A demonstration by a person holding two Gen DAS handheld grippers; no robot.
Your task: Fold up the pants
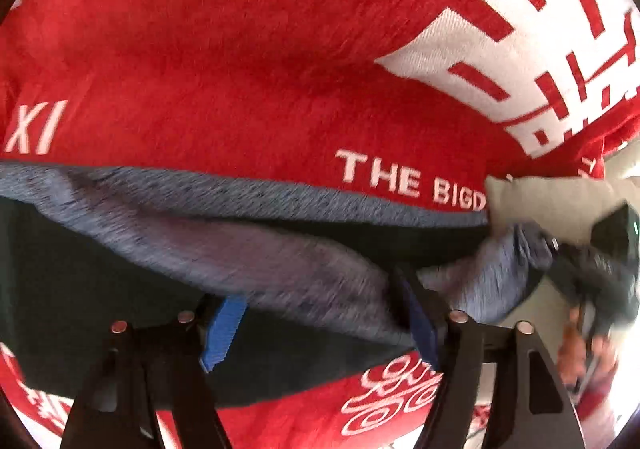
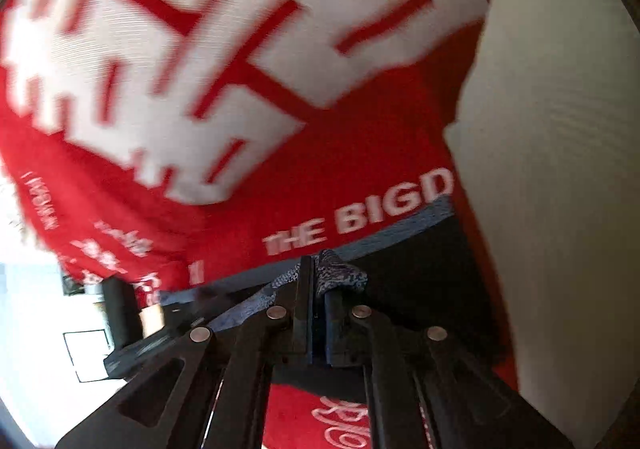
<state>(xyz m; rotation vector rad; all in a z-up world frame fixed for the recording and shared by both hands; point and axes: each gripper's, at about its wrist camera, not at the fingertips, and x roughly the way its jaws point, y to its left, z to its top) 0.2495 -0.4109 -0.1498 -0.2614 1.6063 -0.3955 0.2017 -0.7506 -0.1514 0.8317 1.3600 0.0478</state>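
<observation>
The pants [image 1: 248, 249] are blue-grey heathered knit with a dark inner side, held up over a red blanket [image 1: 240, 49]. My left gripper [image 1: 320, 317] has its jaws apart; the raised pants edge crosses between them and drapes against the right finger [image 1: 416, 313]. The other end of that edge runs to my right gripper, seen at the far right [image 1: 560, 249]. In the right wrist view, my right gripper [image 2: 318, 289] is shut on a bunched piece of the pants [image 2: 340, 273], and the fabric edge [image 2: 400, 229] stretches away from it.
The red blanket [image 2: 360, 153] has large white characters and the words "THE BIGD". A beige pillow [image 1: 552, 201] lies at its right edge. A pale wall or headboard [image 2: 560, 169] stands to the right. The other handset [image 2: 124, 313] shows at the left.
</observation>
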